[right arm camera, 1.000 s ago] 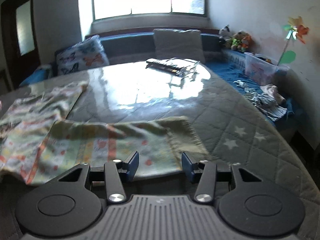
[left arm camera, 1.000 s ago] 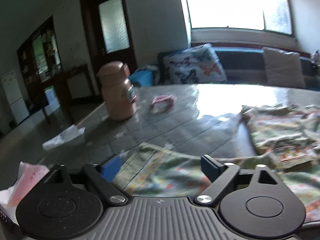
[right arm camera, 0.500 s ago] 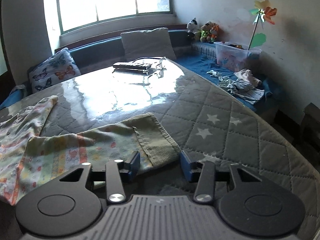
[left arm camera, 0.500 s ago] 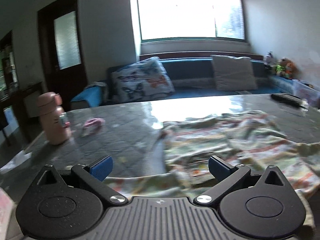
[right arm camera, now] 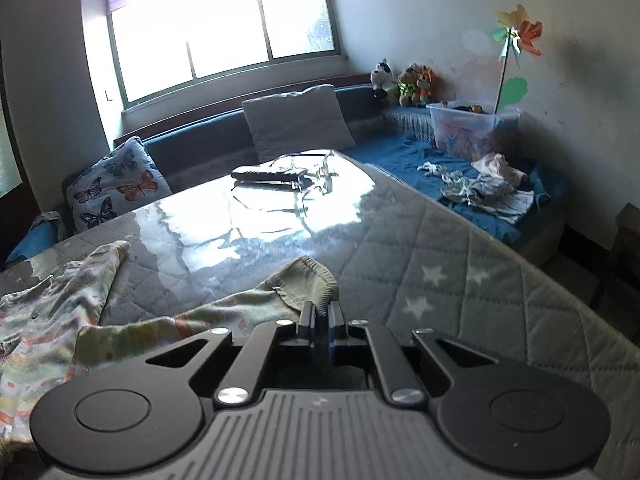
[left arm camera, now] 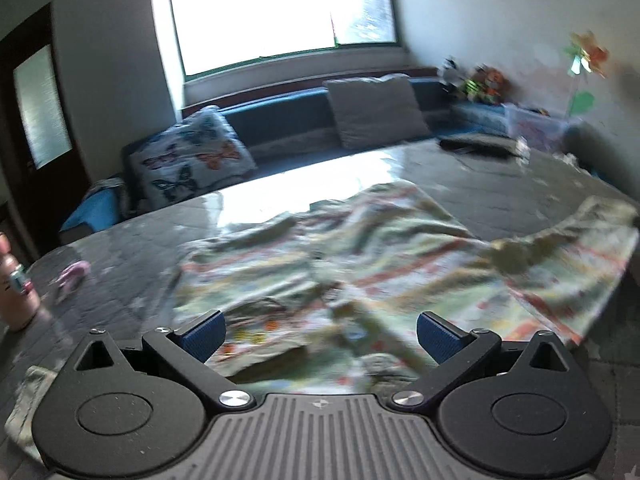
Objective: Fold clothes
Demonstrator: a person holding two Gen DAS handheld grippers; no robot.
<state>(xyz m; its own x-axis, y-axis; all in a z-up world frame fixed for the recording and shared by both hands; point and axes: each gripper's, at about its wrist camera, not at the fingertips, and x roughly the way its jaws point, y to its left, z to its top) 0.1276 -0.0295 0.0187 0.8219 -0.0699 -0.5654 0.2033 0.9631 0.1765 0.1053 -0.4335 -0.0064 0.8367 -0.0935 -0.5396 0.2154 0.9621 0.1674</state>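
A: Where is the garment [left arm camera: 360, 264] found, and what is being done to it?

B: It is spread, rumpled, across the quilted table cover [right arm camera: 460, 280], with one green ribbed cuff [right arm camera: 312, 280] lifted slightly off the surface at the near right. That cuff has just been closed on by the right gripper [right arm camera: 320, 314]: its jaws are clenched together, with the cuff's edge pinched between the pads.

A: And the left gripper [left arm camera: 320, 332]?

B: It is held released, jaws spread wide, low over the near part of the printed fabric. Nothing is seen to be gripped or pressed by its pads.

A: How should the step be carried out well?

B: In all likelihood a second hold is wanted before any fold is made. A single layer at an edge or corner should be picked by the left jaws, not a bunch from the crumpled middle. Once both holds are secured, the cloth should be drawn taut and level, so wrinkles are pulled out rather than folded in. The pinch on the cuff looks shallow, so a slip under a hard tug is to be feared
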